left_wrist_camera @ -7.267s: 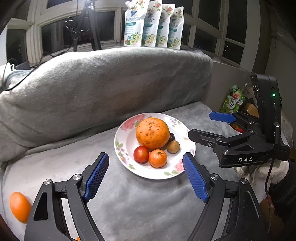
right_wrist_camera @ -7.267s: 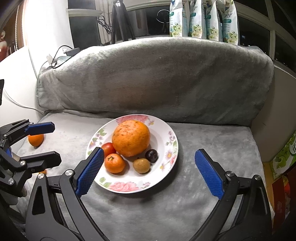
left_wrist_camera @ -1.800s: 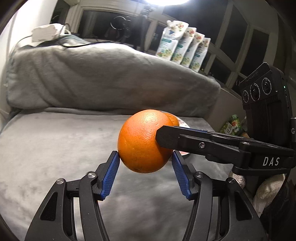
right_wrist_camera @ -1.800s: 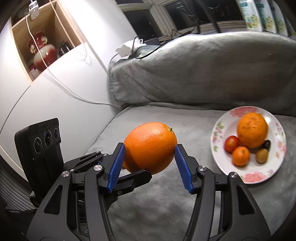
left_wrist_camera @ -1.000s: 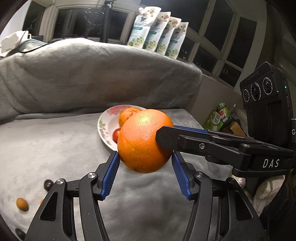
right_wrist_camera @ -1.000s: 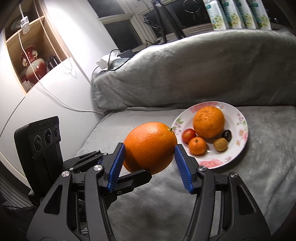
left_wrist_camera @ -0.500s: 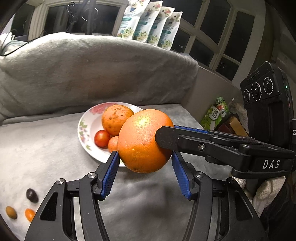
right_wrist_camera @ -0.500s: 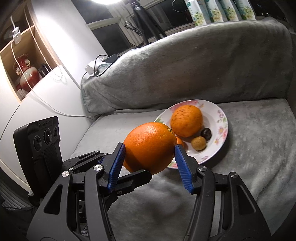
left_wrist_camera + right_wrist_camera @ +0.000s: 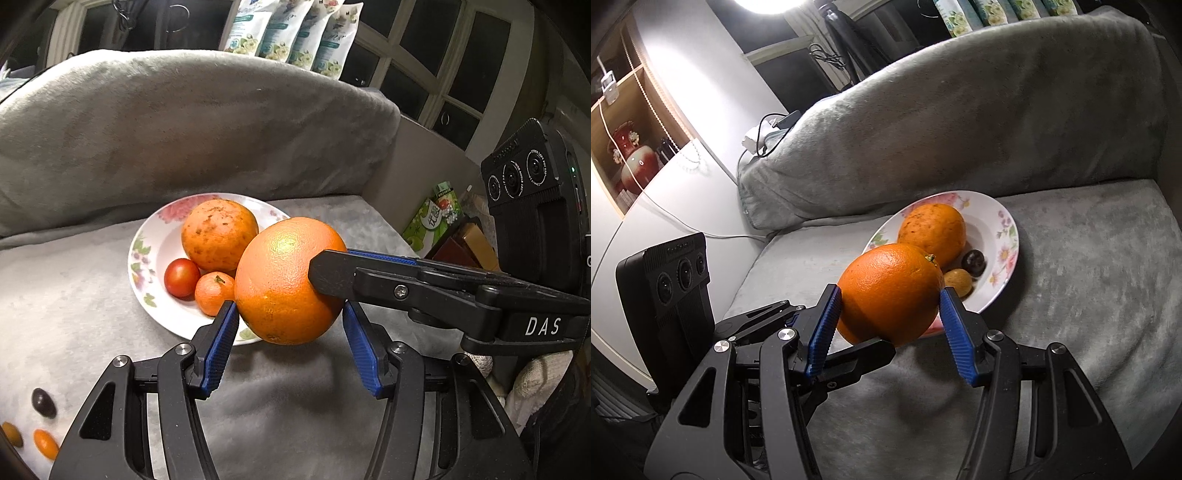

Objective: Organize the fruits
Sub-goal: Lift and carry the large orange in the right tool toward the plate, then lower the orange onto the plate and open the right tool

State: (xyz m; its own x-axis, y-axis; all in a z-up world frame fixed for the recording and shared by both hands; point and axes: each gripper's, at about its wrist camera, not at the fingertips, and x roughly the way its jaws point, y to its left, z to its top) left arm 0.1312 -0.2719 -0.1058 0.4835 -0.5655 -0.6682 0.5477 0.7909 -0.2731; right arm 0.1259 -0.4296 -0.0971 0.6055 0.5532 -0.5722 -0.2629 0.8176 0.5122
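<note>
Left wrist view: the left gripper (image 9: 290,343) and the right gripper (image 9: 328,273), which reaches in from the right, both grasp one large orange (image 9: 290,280), held in the air just in front of the plate (image 9: 147,258) on the grey sofa seat (image 9: 92,314). The left fingers (image 9: 218,350) press the orange low on its sides. To set it down well, it would be best to bring it over the bare near part of the plate, beside the speckled orange (image 9: 219,234), tomato (image 9: 181,277) and small mandarin (image 9: 214,298), lower it, and release both grips together so that it does not roll. "DAS" is printed on the right gripper's body; the pouch labels at the window are too small to read. Right wrist view: the right gripper (image 9: 890,314) clenches the orange (image 9: 890,291) at its widest, the left gripper's finger (image 9: 864,352) beneath it. The plate (image 9: 1006,236) lies just beyond. No writing is legible here.
</note>
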